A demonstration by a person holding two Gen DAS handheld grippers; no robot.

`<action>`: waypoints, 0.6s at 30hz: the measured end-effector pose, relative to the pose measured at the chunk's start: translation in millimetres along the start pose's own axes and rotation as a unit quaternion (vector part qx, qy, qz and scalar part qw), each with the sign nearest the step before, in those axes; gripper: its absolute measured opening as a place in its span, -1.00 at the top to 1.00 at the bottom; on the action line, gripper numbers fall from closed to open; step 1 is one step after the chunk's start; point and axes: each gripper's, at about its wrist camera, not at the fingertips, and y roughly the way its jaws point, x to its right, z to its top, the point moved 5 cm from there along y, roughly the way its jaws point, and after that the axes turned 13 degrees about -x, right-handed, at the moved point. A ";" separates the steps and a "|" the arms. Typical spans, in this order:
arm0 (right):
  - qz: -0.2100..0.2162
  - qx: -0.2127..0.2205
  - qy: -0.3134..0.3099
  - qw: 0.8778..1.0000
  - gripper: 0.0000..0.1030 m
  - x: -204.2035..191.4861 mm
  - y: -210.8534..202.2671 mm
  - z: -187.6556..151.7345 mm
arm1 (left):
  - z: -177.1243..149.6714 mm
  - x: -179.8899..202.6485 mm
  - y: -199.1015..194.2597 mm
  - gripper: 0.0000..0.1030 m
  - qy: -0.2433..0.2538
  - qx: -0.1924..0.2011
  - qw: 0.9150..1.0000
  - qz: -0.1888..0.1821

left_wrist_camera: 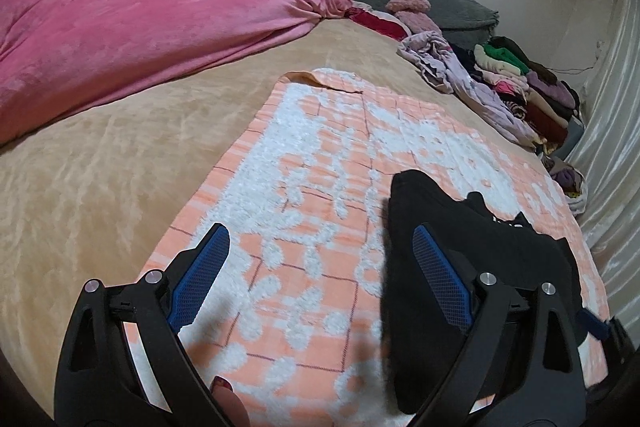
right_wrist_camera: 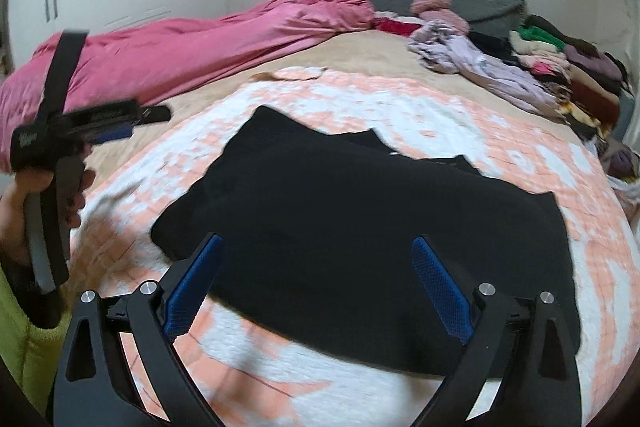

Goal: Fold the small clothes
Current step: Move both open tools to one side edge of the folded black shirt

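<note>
One black garment [right_wrist_camera: 360, 211] lies flat on one orange-and-white towel [right_wrist_camera: 400, 99], ahead of the right gripper [right_wrist_camera: 316, 283]. Both it and the left gripper [left_wrist_camera: 320, 267] gape apart, empty.

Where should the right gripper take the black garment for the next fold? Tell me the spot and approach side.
Probably the black garment's near edge, from the camera side: it lies flat on the orange-and-white blanket, and the open right gripper already straddles that edge.

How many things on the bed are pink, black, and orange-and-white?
Pink: 2, the pink blanket and the fluffy pink garment.
Black: 1, the black garment.
Orange-and-white: 1, the checked towel.
Total: 4. The mixed clothes pile is not counted.
</note>
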 end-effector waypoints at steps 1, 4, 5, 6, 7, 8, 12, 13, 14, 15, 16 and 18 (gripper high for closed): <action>0.005 -0.005 -0.007 1.000 -0.83 -5.8 5.5 0.3 | 1.2 -1.1 0.9 -0.67 0.000 -0.001 1.000 0.002; 0.012 -0.013 -0.017 1.000 -0.83 -17.5 14.6 -1.4 | 4.3 -3.3 3.5 -0.67 0.001 -0.002 1.000 0.008; 0.013 -0.016 -0.022 1.000 -0.83 -20.9 17.6 -2.1 | 5.0 -3.4 4.2 -0.67 0.002 -0.003 1.000 0.009; 0.013 -0.018 -0.026 0.999 -0.83 -23.7 20.0 -2.8 | 6.1 -3.6 5.2 -0.67 0.002 -0.003 1.000 0.010; 0.012 -0.019 -0.032 0.999 -0.83 -27.9 22.7 -4.3 | 7.1 -4.1 6.8 -0.67 0.004 -0.005 1.000 0.011; 0.012 -0.020 -0.037 0.999 -0.83 -30.6 25.1 -5.4 | 7.7 -4.3 7.8 -0.67 0.004 -0.005 1.000 0.012; 0.011 -0.028 -0.051 0.998 -0.83 -38.2 33.5 -11.3 | 9.6 -3.6 16.0 -0.67 0.009 -0.015 1.000 0.017; 0.012 -0.029 -0.055 0.998 -0.83 -40.0 34.8 -12.4 | 9.5 -2.8 17.6 -0.67 0.010 -0.017 1.000 0.017; 0.013 -0.030 -0.060 0.998 -0.83 -42.2 36.6 -13.3 | 9.7 -2.0 19.3 -0.67 0.012 -0.019 1.000 0.016; 0.013 -0.032 -0.068 0.997 -0.83 -45.6 38.9 -14.8 | 10.1 -0.4 21.5 -0.67 0.013 -0.023 1.000 0.014; 0.011 -0.033 -0.075 0.997 -0.83 -47.7 40.6 -15.2 | 10.2 1.0 23.2 -0.67 0.015 -0.025 1.000 0.012; -0.001 -0.034 -0.095 0.995 -0.83 -54.0 44.8 -17.3 | 9.2 4.4 26.2 -0.67 0.021 -0.029 0.999 0.013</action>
